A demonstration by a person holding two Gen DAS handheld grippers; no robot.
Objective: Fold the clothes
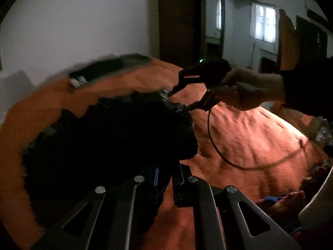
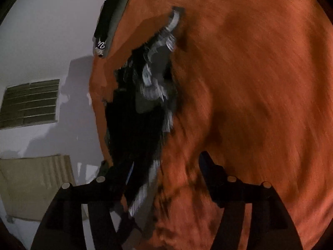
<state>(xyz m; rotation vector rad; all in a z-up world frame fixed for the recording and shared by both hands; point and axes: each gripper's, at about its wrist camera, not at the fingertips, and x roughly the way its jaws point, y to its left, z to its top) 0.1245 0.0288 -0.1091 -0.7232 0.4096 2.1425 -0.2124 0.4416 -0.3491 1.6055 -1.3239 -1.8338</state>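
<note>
Left wrist view: the left gripper (image 1: 166, 179) entered from 6 o'clock. Its near finger (image 1: 181, 179) was visible; the other was lost under the dark garment (image 1: 108, 141), so the fabric sat between or over the tips. Whether the jaws were clamped on the cloth could not be told: too dark.

The garment, black and rumpled, spread from the gripper tips toward 10 o'clock across the orange bedspread (image 1: 249, 135). Its far edge, at about 12 o'clock from the left tips, met the right gripper (image 1: 181, 101), held in a hand (image 1: 245, 89) with a dark sleeve (image 1: 308, 87) coming in from 3 o'clock. The right jaws stood apart, one tip above and one below the garment's edge, touching or just beside it. A thin black cable (image 1: 210, 137) hung from the right gripper and looped over the bedspread.

Right wrist view: the right gripper (image 2: 164, 166) had its fingers well apart. The left-side finger (image 2: 118, 175) lay against the garment (image 2: 133, 129); the right-side finger (image 2: 208, 162) lay over bare bedspread (image 2: 249, 83). The garment ran from the gripper toward 12 o'clock, black with a grey-white striped inner face. Image blurred.

Beyond: a white wall (image 2: 52, 20) at 9 o'clock, with a louvred vent (image 2: 29, 104).
</note>
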